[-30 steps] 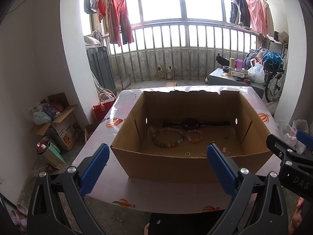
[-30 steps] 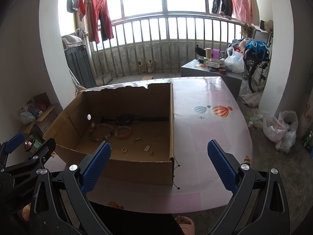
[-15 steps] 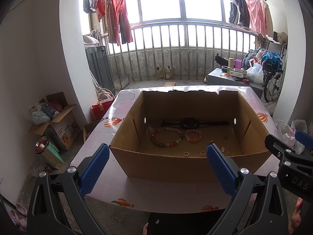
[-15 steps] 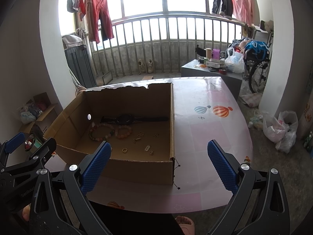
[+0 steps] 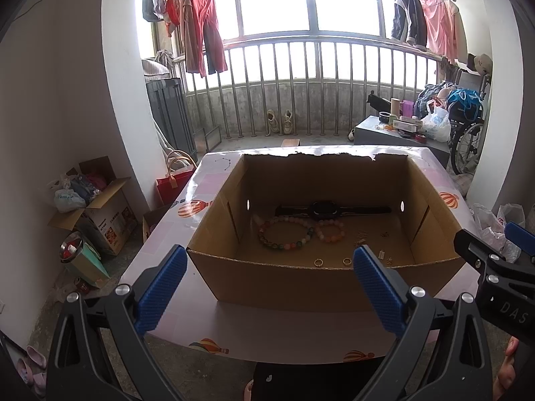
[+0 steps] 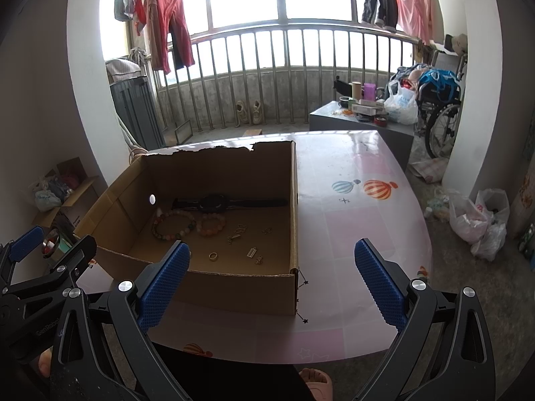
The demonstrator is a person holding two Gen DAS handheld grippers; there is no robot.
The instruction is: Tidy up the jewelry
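An open cardboard box (image 5: 274,284) (image 6: 234,287) sits on a pink table (image 5: 200,327) (image 6: 351,234). Inside lie a black watch (image 5: 322,209) (image 6: 214,202), a multicoloured bead bracelet (image 5: 284,234) (image 6: 174,225), a smaller peach bead bracelet (image 5: 331,230) (image 6: 211,224), two gold rings (image 5: 318,262), one of them also in the right wrist view (image 6: 213,256), and small charms (image 6: 251,252). My left gripper (image 5: 267,287) stands open in front of the box's near wall, nothing between its fingers. My right gripper (image 6: 272,284) is open too, over the box's near right corner.
The table's near edge (image 6: 301,361) is just ahead of both grippers. On the floor to the left are a carton with bags (image 5: 90,207) and a red bag (image 5: 174,183). A grey cabinet with clutter (image 6: 361,117), a wheelchair (image 6: 441,113) and plastic bags (image 6: 478,220) stand to the right.
Both views are almost the same; the left gripper has drifted very slightly, so the box sits a touch lower and nearer. Nothing was taken hold of.
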